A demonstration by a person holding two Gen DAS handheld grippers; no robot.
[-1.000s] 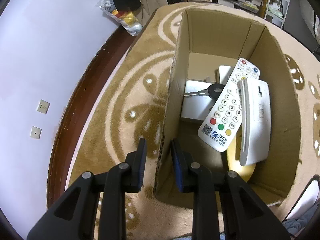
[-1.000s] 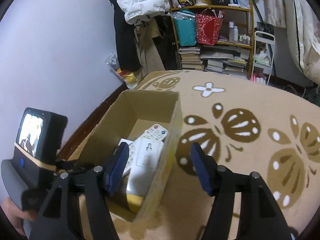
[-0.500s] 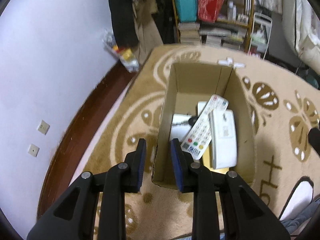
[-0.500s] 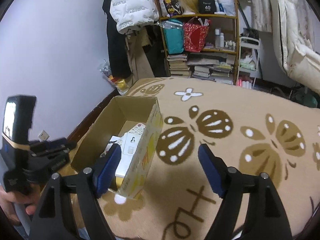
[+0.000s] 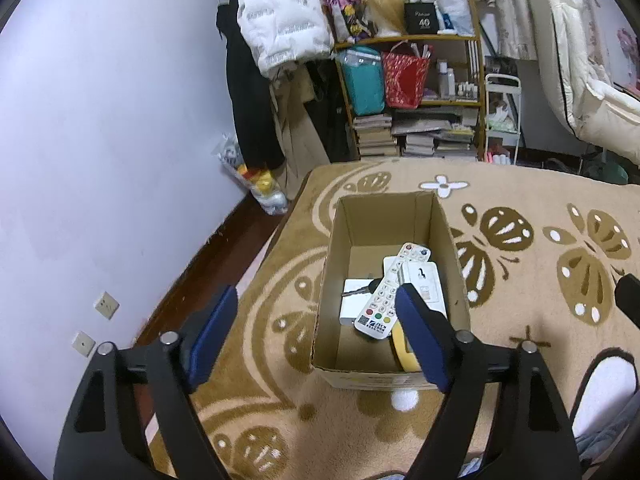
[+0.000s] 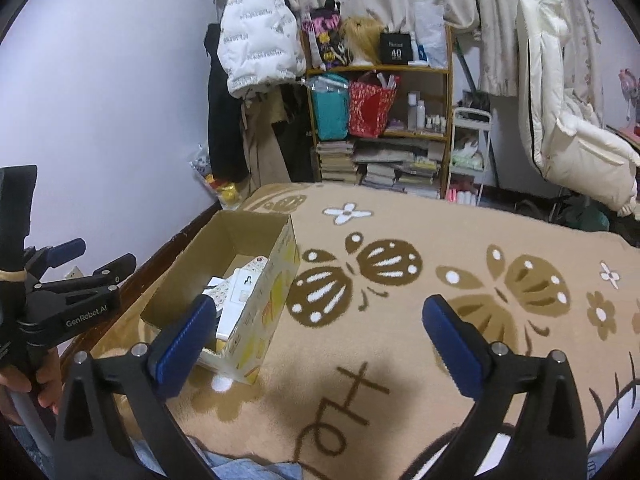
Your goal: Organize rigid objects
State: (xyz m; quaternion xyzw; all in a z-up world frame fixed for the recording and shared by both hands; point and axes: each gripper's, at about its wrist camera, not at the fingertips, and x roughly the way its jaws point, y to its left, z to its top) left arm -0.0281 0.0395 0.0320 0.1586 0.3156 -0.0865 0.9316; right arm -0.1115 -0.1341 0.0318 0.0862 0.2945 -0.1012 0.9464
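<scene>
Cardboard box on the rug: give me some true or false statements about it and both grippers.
1. The cardboard box stands open on the rug. True.
2. The left gripper is clamped on the box wall. False: its jaws are wide open, holding nothing.
3. A white remote with coloured buttons lies inside the box. True.
4. The right gripper holds a key. False: it is open and empty; the key lies in the box.

A shelf (image 6: 378, 128) crowded with books and bags is seen beyond the far edge of the patterned rug (image 6: 400, 320), beside what is probably a white jacket (image 6: 256, 44).
</scene>
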